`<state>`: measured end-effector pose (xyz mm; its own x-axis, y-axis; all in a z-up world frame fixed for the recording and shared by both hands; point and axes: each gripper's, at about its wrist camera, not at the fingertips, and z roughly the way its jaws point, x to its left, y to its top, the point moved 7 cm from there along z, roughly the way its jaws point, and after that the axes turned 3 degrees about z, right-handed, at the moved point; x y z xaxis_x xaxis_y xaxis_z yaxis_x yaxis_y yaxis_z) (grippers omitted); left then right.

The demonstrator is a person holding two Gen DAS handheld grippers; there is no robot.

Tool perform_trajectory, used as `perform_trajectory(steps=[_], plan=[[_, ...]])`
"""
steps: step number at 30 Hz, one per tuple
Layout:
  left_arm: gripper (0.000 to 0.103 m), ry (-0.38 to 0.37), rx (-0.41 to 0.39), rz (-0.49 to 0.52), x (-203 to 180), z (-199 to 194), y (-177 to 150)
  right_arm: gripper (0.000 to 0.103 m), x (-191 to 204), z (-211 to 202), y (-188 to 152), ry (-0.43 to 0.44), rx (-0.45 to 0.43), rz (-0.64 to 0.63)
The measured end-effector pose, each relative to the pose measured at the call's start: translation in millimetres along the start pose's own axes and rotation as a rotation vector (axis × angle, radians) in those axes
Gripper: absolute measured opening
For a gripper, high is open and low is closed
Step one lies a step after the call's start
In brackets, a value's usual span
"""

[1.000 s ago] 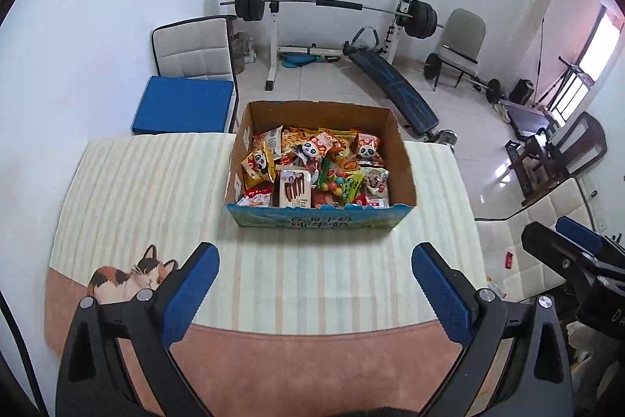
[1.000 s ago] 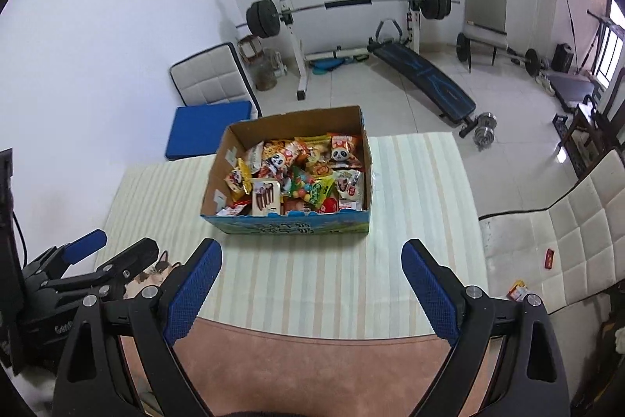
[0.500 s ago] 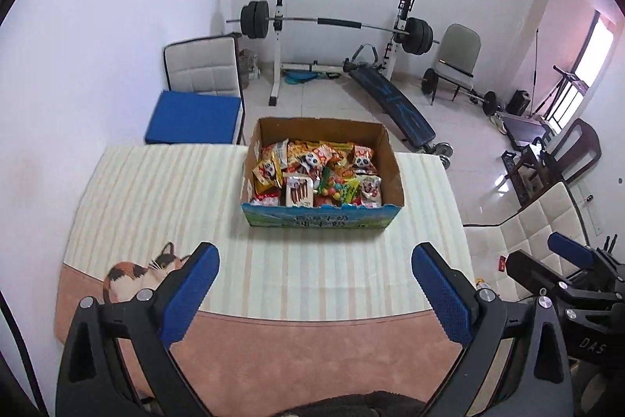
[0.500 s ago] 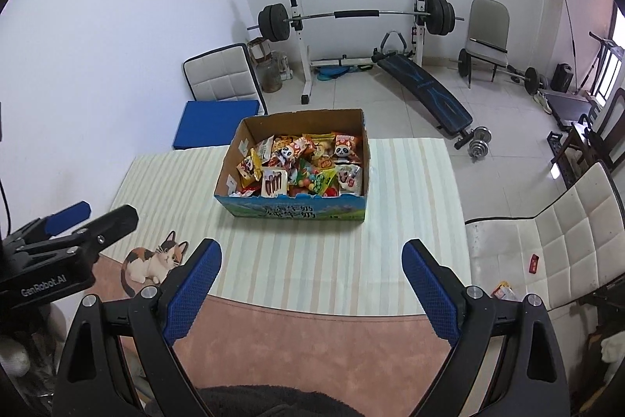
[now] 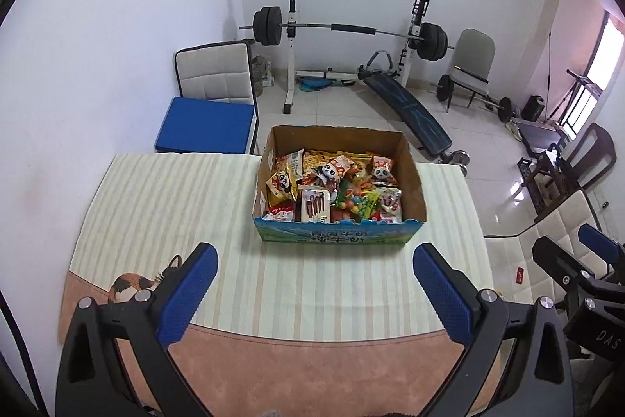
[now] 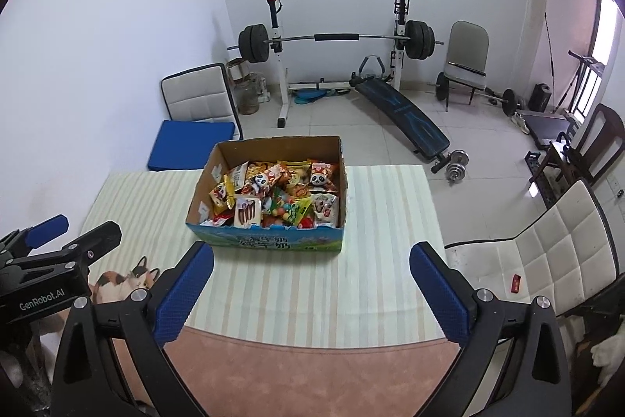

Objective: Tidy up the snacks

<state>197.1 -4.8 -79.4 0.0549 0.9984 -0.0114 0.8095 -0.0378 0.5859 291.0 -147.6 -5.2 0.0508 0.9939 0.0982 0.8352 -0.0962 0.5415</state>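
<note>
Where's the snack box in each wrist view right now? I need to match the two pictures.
Left wrist: the snack box sits centre, slightly right, on the striped tablecloth.
Right wrist: the snack box sits centre, slightly left, on the same cloth.
Shared landmark: the barbell rack against the back wall behind the box.
</note>
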Motion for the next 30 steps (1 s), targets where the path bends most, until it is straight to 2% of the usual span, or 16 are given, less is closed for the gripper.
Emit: perform_trajectory(steps=[9,19,30], plan=[[0.103,0.030,0.020,-0.001,6,42,5,0.103,-1,48,14,-0.029,0.009,0.006],[0.103,0.049,0.016,0.020,4,64,12,0.103,-6,89,21,-0.053,0.037,0.021],[0.103,0.045,0.014,0.014,1,75,19,0.103,-10,102,20,-0.059,0.049,0.028]])
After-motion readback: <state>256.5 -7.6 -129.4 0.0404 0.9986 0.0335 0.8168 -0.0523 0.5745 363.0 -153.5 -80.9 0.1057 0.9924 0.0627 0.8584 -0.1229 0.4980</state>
